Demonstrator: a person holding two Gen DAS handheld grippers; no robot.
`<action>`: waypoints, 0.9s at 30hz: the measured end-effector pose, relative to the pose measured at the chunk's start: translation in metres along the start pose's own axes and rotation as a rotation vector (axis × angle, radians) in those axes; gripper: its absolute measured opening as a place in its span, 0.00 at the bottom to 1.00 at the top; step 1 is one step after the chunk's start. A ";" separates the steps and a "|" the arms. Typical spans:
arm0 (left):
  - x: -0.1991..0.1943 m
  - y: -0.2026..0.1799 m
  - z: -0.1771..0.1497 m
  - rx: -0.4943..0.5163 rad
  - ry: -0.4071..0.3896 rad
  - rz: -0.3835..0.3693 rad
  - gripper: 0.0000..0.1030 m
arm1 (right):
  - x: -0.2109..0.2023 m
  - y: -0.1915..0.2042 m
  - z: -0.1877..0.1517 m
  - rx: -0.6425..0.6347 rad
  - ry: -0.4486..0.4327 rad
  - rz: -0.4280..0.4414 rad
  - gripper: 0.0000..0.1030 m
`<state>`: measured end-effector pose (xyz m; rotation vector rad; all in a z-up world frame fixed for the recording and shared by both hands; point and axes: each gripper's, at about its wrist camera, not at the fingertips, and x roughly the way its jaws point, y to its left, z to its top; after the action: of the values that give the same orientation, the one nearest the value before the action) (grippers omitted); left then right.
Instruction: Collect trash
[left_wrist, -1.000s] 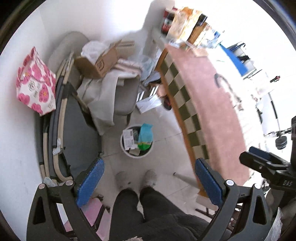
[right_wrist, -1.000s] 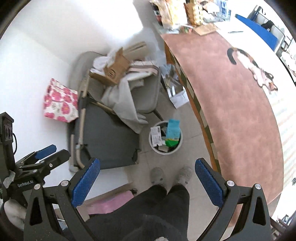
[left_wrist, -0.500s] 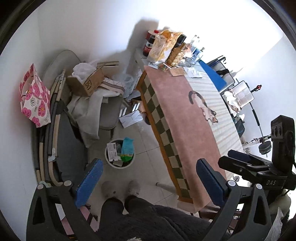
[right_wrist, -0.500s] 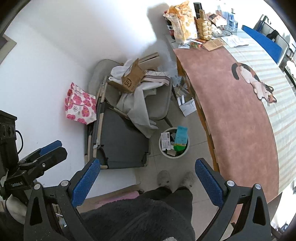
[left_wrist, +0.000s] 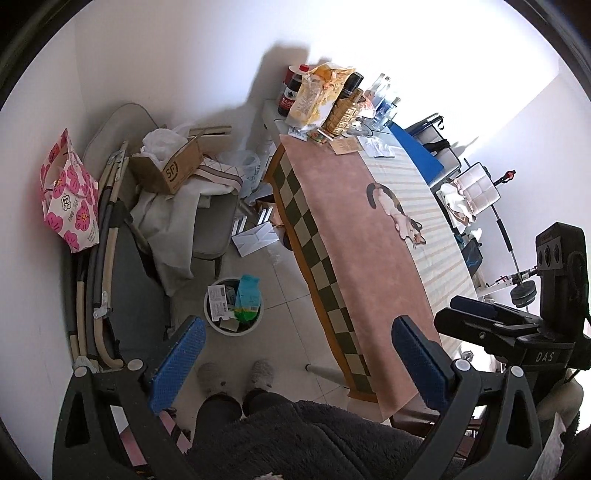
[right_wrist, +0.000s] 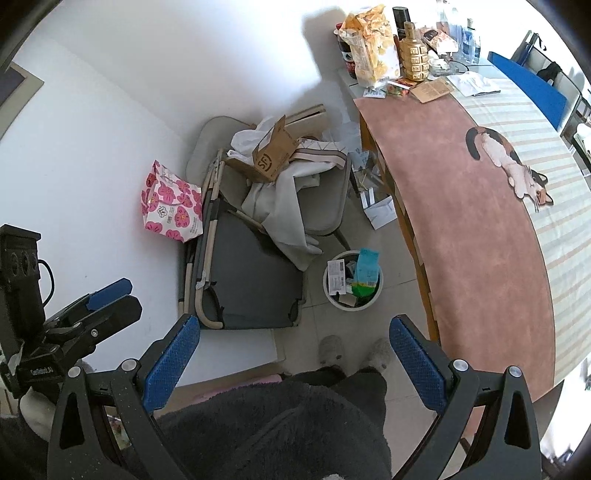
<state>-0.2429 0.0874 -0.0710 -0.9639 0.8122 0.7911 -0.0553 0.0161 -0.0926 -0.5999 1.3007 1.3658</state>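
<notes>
A white round trash bin (left_wrist: 233, 325) stands on the tiled floor beside the table, filled with a teal-green packet (left_wrist: 247, 297), a printed white carton (left_wrist: 218, 300) and other scraps. It also shows in the right wrist view (right_wrist: 352, 300). My left gripper (left_wrist: 295, 363) is open and empty, held high above the floor. My right gripper (right_wrist: 295, 360) is open and empty too, also high. Each gripper shows at the other view's edge. Loose white paper (left_wrist: 255, 238) lies on the floor under the table edge.
A long table (left_wrist: 354, 236) with a pink cat cloth carries bottles, a snack bag (left_wrist: 317, 96) and papers at its far end. A chair (left_wrist: 214, 221) piled with cloth and a cardboard box (left_wrist: 170, 164), a folded cot (right_wrist: 243, 273) and a pink flowered bag (left_wrist: 68, 199) stand along the wall.
Both grippers have risen and tilted up, so the bin looks smaller and more of the table and wall shows. Both stay open and empty.
</notes>
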 end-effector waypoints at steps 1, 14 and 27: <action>-0.001 0.000 0.000 -0.002 0.000 -0.001 1.00 | 0.001 0.000 -0.001 0.000 0.005 0.002 1.00; -0.005 -0.002 -0.007 -0.001 0.001 0.002 1.00 | 0.002 0.001 -0.005 -0.003 0.021 0.002 1.00; -0.007 -0.003 -0.009 -0.001 0.004 -0.005 1.00 | -0.003 0.005 -0.012 -0.012 0.022 0.014 1.00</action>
<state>-0.2454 0.0771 -0.0667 -0.9686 0.8124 0.7852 -0.0625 0.0053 -0.0916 -0.6164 1.3176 1.3831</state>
